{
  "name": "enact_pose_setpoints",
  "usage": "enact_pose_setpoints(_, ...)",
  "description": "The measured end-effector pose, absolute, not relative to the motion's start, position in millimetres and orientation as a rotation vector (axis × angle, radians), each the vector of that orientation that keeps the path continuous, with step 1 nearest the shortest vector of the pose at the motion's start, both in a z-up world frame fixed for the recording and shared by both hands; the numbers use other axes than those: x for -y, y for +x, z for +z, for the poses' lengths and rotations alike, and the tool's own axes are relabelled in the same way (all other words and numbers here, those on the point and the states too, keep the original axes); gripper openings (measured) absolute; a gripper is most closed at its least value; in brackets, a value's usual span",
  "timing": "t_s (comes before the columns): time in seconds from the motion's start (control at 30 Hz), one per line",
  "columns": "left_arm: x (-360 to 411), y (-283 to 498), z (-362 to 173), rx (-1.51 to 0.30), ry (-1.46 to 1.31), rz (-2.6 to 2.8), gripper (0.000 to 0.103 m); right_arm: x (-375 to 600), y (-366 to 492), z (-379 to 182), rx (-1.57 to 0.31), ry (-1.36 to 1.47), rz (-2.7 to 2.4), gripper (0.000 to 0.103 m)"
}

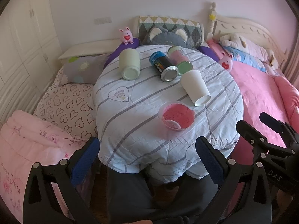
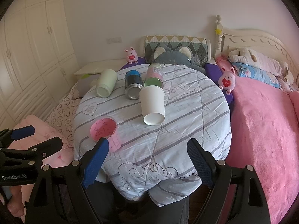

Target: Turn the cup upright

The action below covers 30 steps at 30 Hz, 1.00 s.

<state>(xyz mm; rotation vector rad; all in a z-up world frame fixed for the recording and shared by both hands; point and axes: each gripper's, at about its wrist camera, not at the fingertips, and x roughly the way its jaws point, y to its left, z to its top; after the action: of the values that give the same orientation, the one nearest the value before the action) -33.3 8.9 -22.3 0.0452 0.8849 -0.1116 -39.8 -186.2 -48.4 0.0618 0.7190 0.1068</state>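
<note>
Cups and cans sit on a round desk (image 1: 168, 149) draped in a pale blue cloth with grey stripes, seen from two wrist cameras near its front edge. A pink translucent cup (image 1: 175, 120) stands upright, mouth up, close to the front edge, on the front left in the right wrist view (image 2: 106, 132). A white paper cup (image 1: 195, 87) lies on its side near the middle of the desk, its base pointing toward the front edge (image 2: 153, 106). Toward the back edge lie three more items on their sides: a pale green cup (image 1: 129, 66) at the back left, a dark can with a blue end (image 1: 164, 66) in the middle, and a pink and green cup (image 1: 180, 59) just beside the can, touching the white paper cup's far end.

Left tongs (image 1: 147, 162) hover in front of the desk edge, spread wide and holding nothing. Right tongs (image 2: 147, 164) hover likewise at the front edge, spread wide and empty, with the left finger (image 2: 95, 164) just in front of the pink translucent cup.

A bed with a pink blanket (image 2: 261, 130) lies beyond the desk's right edge.
</note>
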Motion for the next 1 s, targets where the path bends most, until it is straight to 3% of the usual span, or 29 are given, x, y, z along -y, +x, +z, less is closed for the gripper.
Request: enact_pose_setpoints(1.0, 4, -86, 14, -0.729, 0.097, -0.099, 0.103, 190, -78, -14, -0.605, 0.055, 0.078, 0.087)
